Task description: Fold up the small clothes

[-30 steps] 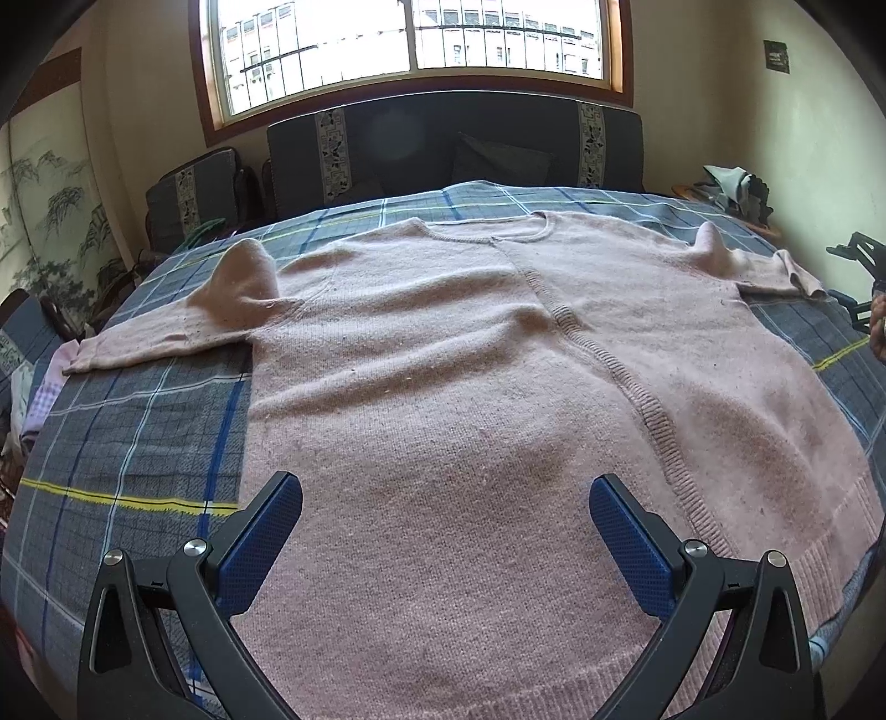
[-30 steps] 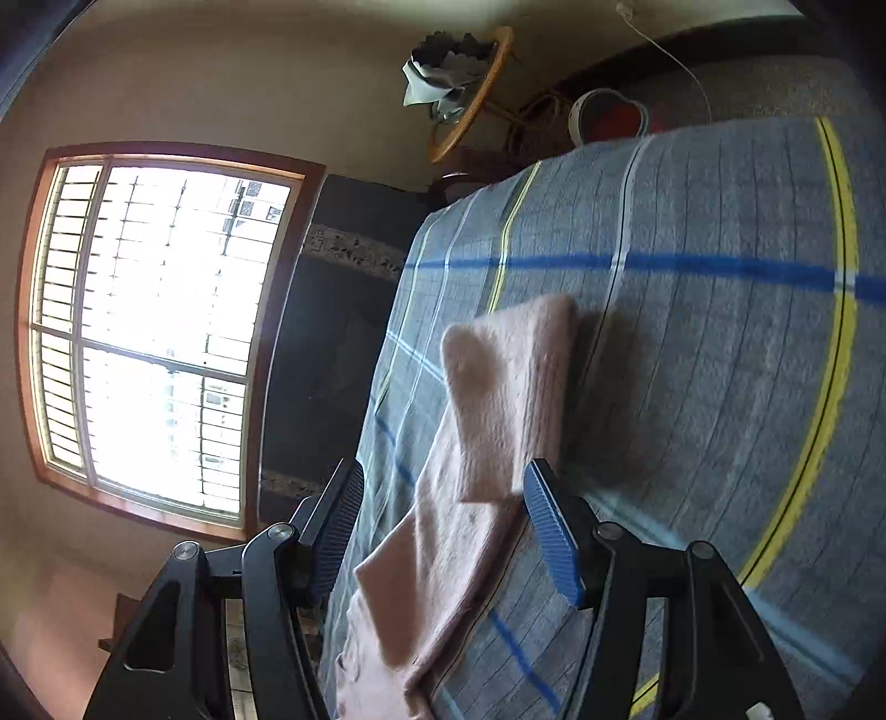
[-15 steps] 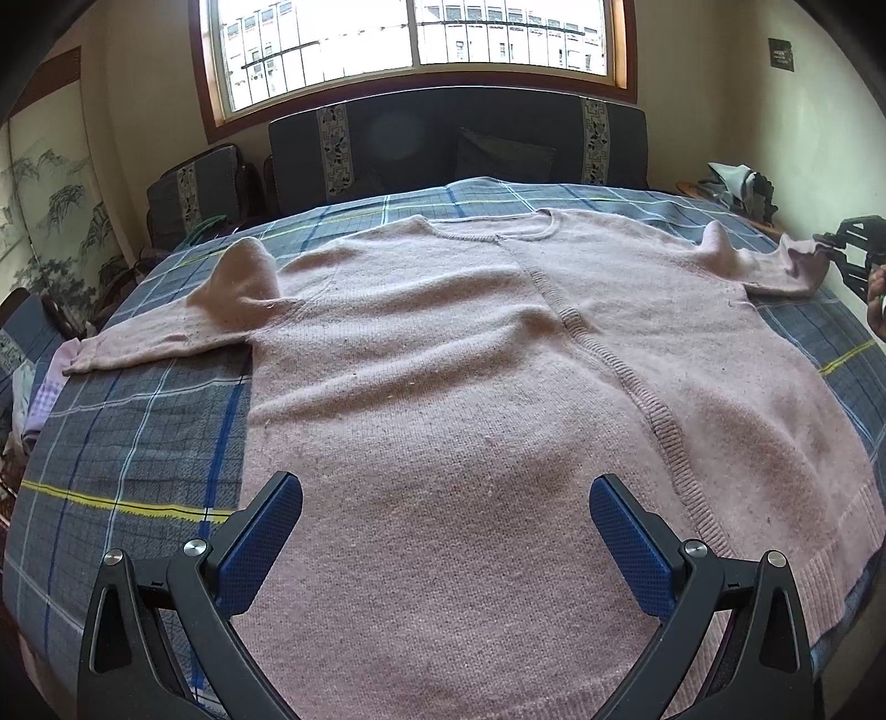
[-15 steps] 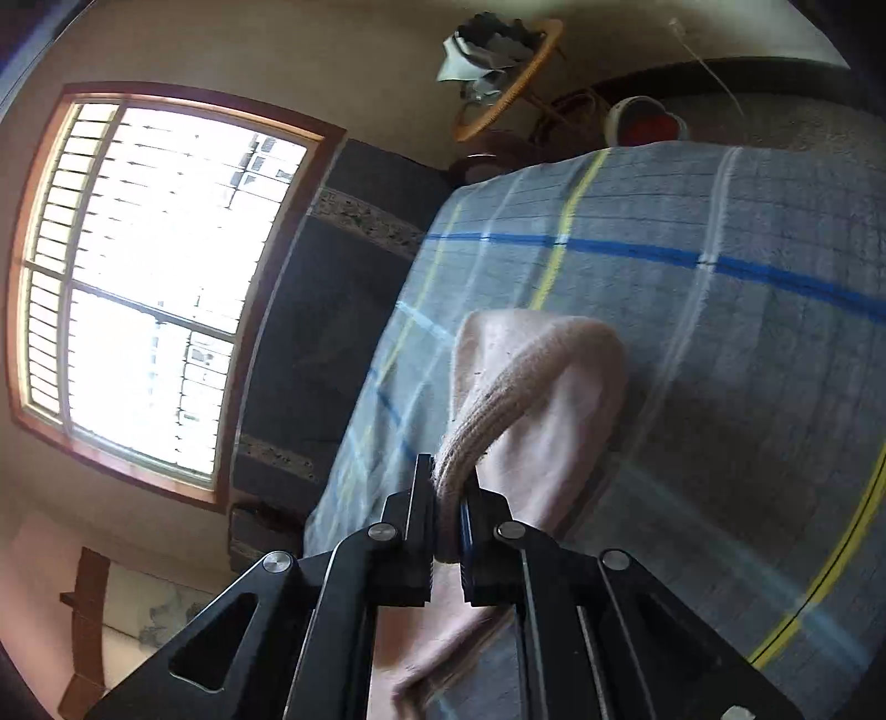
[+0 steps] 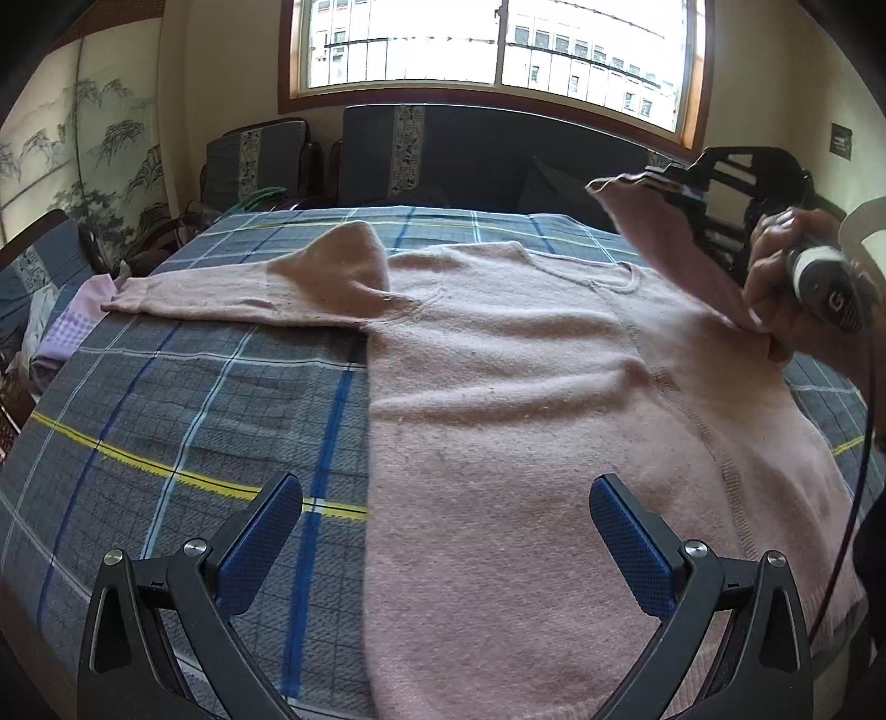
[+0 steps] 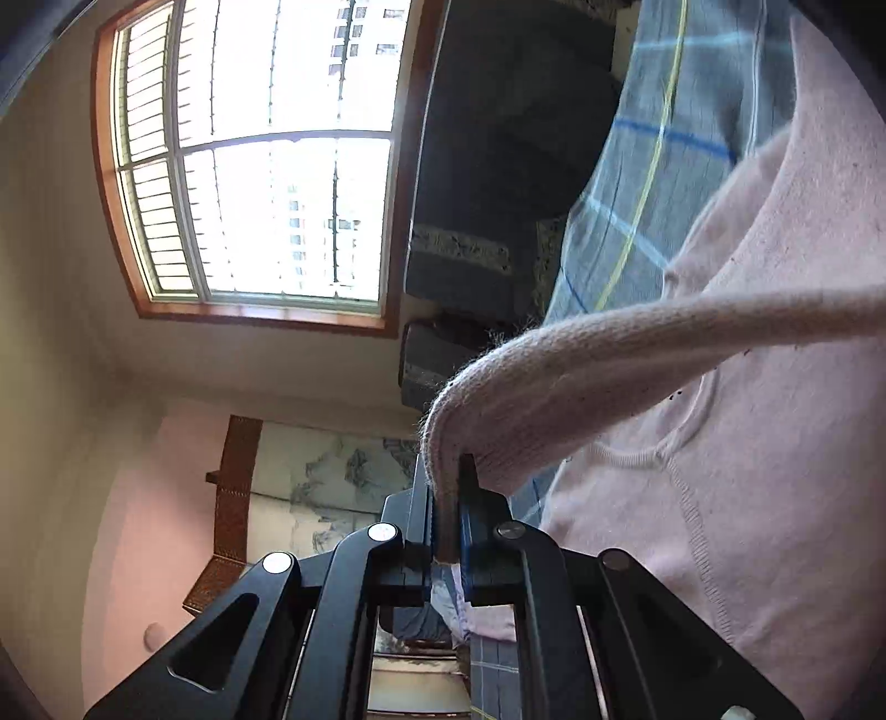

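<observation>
A pink knit sweater [image 5: 542,421] lies flat on the plaid bed cover [image 5: 183,421], its left sleeve [image 5: 232,293] stretched out to the left. My left gripper [image 5: 443,531] is open and empty, hovering over the sweater's hem near the bed's front edge. My right gripper [image 6: 446,498] is shut on the cuff of the right sleeve [image 6: 581,376] and holds it lifted above the sweater's body [image 6: 775,443]. In the left wrist view the lifted sleeve [image 5: 664,227] and the right gripper [image 5: 686,183] are at the upper right.
A dark sofa [image 5: 454,155] and a cushioned chair [image 5: 255,160] stand behind the bed under a window [image 5: 498,44]. Folded light clothes [image 5: 66,327] lie at the bed's left edge.
My right gripper closed on the right sleeve's cuff, lifted it and carried it inward over the sweater. My left gripper shifted left and stays open.
</observation>
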### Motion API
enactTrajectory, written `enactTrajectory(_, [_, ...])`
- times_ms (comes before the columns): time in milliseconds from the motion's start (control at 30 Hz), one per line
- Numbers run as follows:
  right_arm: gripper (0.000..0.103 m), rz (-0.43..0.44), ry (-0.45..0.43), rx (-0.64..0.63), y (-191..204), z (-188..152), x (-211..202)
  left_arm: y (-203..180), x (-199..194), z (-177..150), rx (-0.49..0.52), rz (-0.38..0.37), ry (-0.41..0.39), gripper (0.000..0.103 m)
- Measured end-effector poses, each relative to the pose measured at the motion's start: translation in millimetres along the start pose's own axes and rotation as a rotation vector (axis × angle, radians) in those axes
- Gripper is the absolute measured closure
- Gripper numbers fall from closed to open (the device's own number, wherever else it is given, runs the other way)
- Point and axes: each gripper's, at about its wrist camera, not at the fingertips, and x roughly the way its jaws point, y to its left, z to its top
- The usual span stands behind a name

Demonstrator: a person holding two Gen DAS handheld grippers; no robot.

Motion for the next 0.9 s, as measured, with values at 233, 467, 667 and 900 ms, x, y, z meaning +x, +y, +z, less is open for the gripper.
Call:
enactTrajectory(233, [0.092,-0.109,0.147,0.036,-53,-73,69,30,2,0,-0.041,0.016,-0.006,0.0])
enactTrajectory(467, [0.043,-0.127,0.337,0.043,-66,-104,65,35,16,21,-0.089,-0.075,0.023,0.0])
enactTrajectory(667, [0.042,-0.188,0.245,-0.201,-46,-92,-40,17,49,71,-0.103,-0.327,0.1,0.0])
enactTrajectory(900, [0.041,-0.518,0.05,-0.552,-37,-54,-137,-7,137,117,-0.322,-0.591,0.288,0.001])
